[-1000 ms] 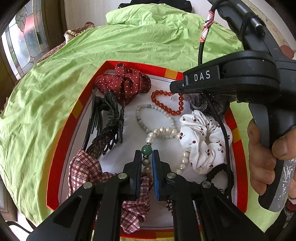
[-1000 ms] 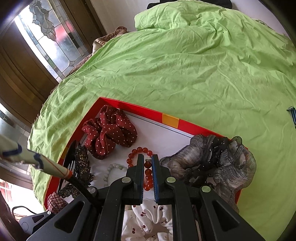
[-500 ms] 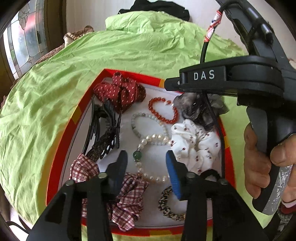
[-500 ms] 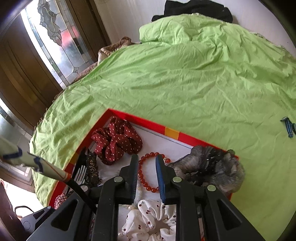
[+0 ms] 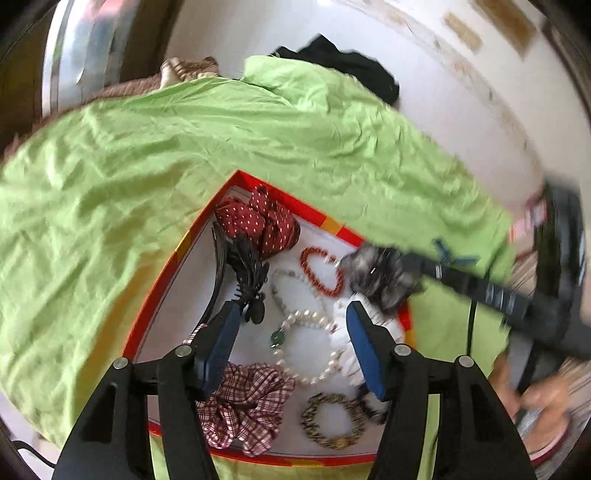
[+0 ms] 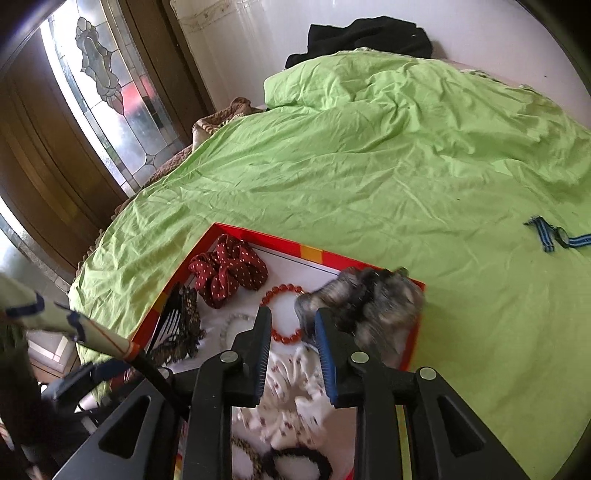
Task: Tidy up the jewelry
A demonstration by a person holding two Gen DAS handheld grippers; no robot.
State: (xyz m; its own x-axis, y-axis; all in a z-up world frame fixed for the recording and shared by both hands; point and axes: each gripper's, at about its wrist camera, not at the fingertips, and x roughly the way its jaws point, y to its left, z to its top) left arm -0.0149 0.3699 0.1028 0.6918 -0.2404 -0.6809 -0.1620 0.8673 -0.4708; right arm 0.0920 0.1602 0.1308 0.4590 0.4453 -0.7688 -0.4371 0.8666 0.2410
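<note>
Lime-green bedsheet (image 6: 369, 177) over a bed, stained-glass door (image 6: 107, 92) at left, black garment (image 6: 365, 35) by the wall; red-rimmed white tray (image 5: 162, 280) lying on the sheet, loaded with jewelry and hair pieces.
Left gripper (image 5: 291, 345) above the tray's near half, jaws opening, nothing between the pads; pearl bracelet (image 5: 310, 347) with green bead lying flat on the tray under the gap, not gripped.
Right gripper (image 6: 291, 352) above the tray's right side, jaws opening, narrower gap, nothing pinched; red bead bracelet (image 6: 282, 314) lying below and just past the fingertips.
Also in tray: red polka-dot scrunchie (image 5: 258, 225) at far corner; black claw clips (image 5: 240, 273) along left wall; plaid scrunchie (image 5: 247, 410) near edge; white printed scrunchie (image 6: 288, 398); grey scrunchie (image 6: 365, 302) at right rim, blurred; leopard band (image 5: 332, 421).
Blue striped strap (image 6: 554, 238) out on the sheet, well apart from the tray.
</note>
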